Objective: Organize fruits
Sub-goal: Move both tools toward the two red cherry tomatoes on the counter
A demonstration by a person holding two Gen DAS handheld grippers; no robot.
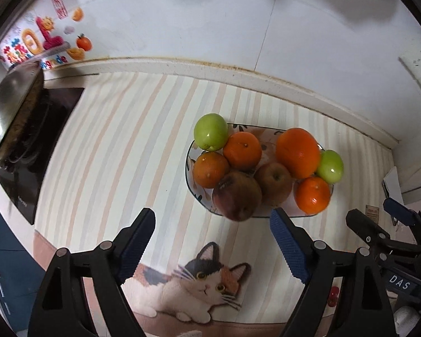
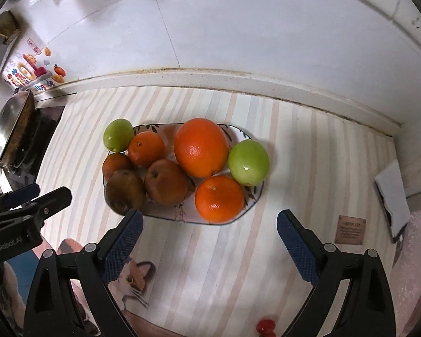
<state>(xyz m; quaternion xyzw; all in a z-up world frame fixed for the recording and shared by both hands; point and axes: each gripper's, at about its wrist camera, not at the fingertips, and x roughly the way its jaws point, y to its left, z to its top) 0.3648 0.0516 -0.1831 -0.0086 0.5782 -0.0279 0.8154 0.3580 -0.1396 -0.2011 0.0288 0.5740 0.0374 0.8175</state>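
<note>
Your left gripper (image 1: pixel 212 226) hangs above the cat-print edge of the striped mat (image 1: pixel 120 146), its jaws wide apart with nothing between them; the blue pads (image 1: pixel 290 248) are ribbed rubber on black plastic arms. Your right gripper (image 2: pixel 209 229) hovers the same way, jaws spread and empty, just short of the near rim of the fruit plate (image 2: pixel 165 215).

Take that plate as your landmark: a long, eight-sided ceramic dish, white with a dark rim line and painted leaves, sitting on the mat. At its near left corner lies a dull brownish-red apple (image 2: pixel 125 186) with blotchy, tired skin, touching a second brown apple (image 2: pixel 165 182) beside it. At the near right sits a small mandarin (image 2: pixel 219 198) with glossy, pebbled peel. A green apple (image 2: pixel 248 162), smooth and shiny, overhangs the right end of the plate. In the middle stands the large orange (image 2: pixel 200 147), the biggest fruit there. Left of it are a second mandarin (image 2: pixel 146 148) and a third one (image 2: pixel 116 165), darker. Another green apple (image 2: pixel 118 134) perches on the far left corner.

Well left of the plate, a steel wok lid (image 1: pixel 5 112) leans over a black hob (image 1: pixel 36 129). Beyond the plate rises the white tiled wall (image 2: pixel 238 22).
</note>
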